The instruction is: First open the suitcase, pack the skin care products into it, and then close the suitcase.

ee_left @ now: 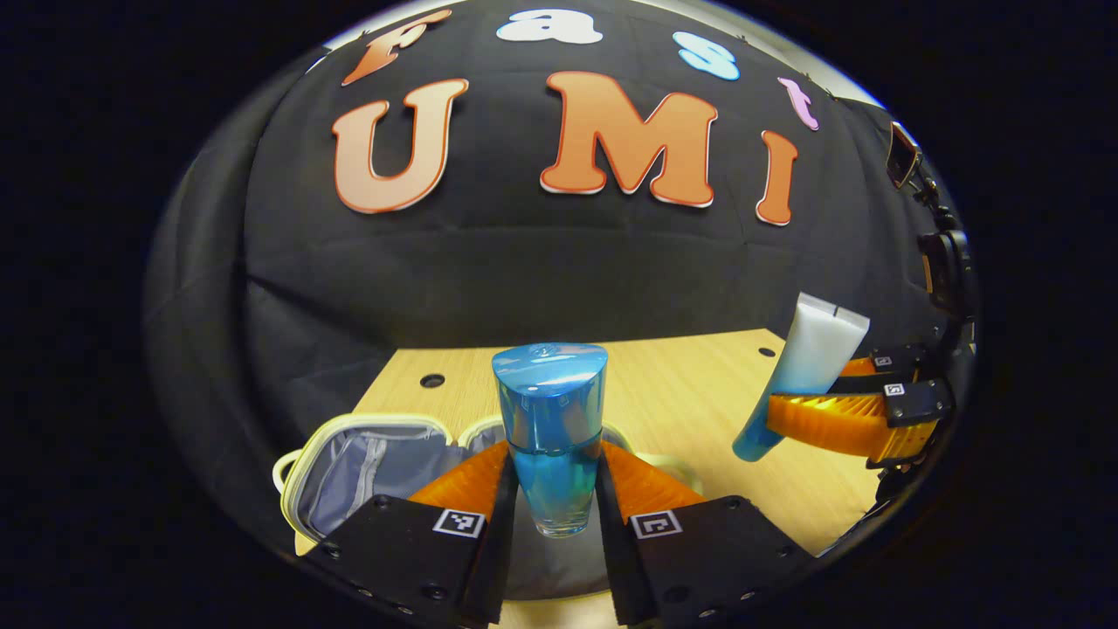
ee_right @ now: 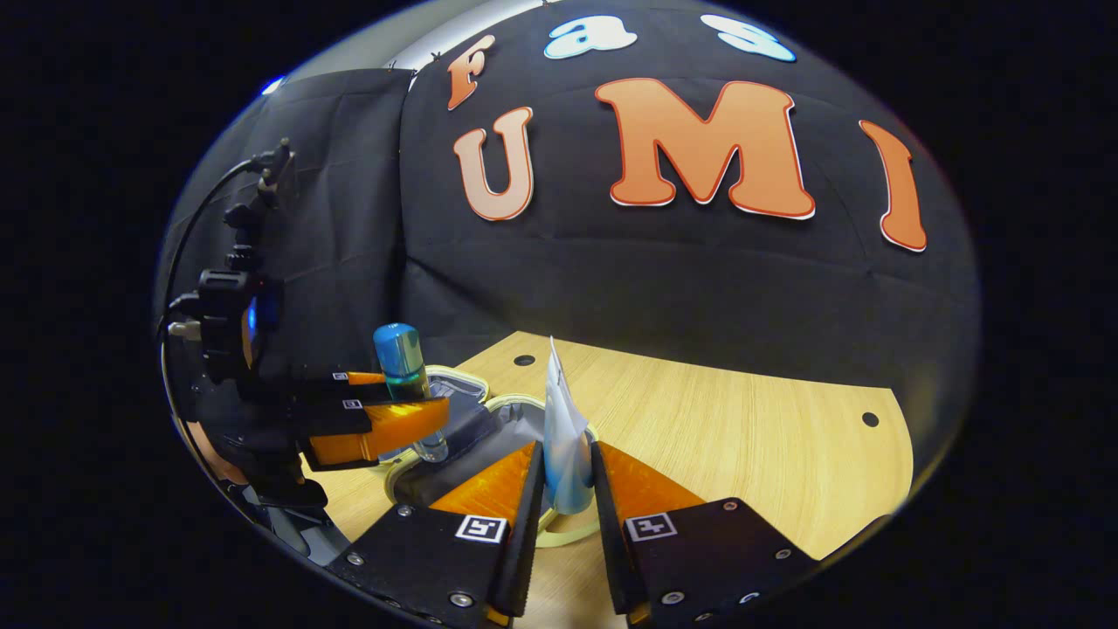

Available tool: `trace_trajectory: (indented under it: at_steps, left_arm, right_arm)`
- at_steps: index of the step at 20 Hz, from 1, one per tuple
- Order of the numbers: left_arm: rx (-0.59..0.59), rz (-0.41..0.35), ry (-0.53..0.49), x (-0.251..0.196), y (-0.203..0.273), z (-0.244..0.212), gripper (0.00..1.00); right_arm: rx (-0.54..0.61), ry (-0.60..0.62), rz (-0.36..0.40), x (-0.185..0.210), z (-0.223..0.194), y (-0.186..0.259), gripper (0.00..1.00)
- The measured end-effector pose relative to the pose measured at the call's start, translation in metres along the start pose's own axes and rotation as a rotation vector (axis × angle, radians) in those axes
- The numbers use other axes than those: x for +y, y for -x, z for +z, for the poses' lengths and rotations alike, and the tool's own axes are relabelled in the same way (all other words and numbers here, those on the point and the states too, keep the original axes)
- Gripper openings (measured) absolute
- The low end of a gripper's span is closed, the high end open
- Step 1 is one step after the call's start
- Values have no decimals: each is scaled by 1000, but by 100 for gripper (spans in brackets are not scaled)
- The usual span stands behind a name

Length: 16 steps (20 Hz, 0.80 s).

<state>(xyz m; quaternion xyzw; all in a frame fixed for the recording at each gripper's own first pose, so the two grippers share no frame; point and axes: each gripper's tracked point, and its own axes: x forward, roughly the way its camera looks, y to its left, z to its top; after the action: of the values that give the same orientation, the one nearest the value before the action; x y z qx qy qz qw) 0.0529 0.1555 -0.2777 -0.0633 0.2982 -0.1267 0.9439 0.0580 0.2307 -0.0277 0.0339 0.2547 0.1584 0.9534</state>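
Observation:
My left gripper [ee_left: 554, 489] is shut on a clear blue bottle [ee_left: 551, 428] with a blue cap, held upright above the open suitcase [ee_left: 367, 463], whose grey lining and pale yellow rim show below. My right gripper [ee_right: 566, 485] is shut on a white-and-blue tube [ee_right: 563, 437], crimped end up, over the suitcase rim [ee_right: 568, 533]. The left gripper view shows the right gripper [ee_left: 838, 419] holding the tube [ee_left: 808, 367] at the right. The right gripper view shows the left gripper [ee_right: 384, 419] with the bottle [ee_right: 403, 367] over the suitcase at the left.
The suitcase lies on a light wooden table [ee_right: 742, 437] with small round holes [ee_right: 870, 419]. The black cloth wall stands just behind the table's far edge. Bare tabletop stretches to the right of the suitcase.

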Motion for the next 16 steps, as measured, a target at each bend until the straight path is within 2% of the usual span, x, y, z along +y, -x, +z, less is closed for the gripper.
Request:
trace_trajectory:
  at_steps: [9,12,16]
  left_arm:
    - [288,-86,44,19,-29,-82,46]
    - [378,-88,42,22,-39,-106,46]
    - [486,-48,75,31,-56,-133,46]
  right_arm:
    - [74,-47,-9,30,-34,-23,36]
    - [104,-41,12,32,-45,-31,36]
    - [136,-66,38,29,-55,-48,36]
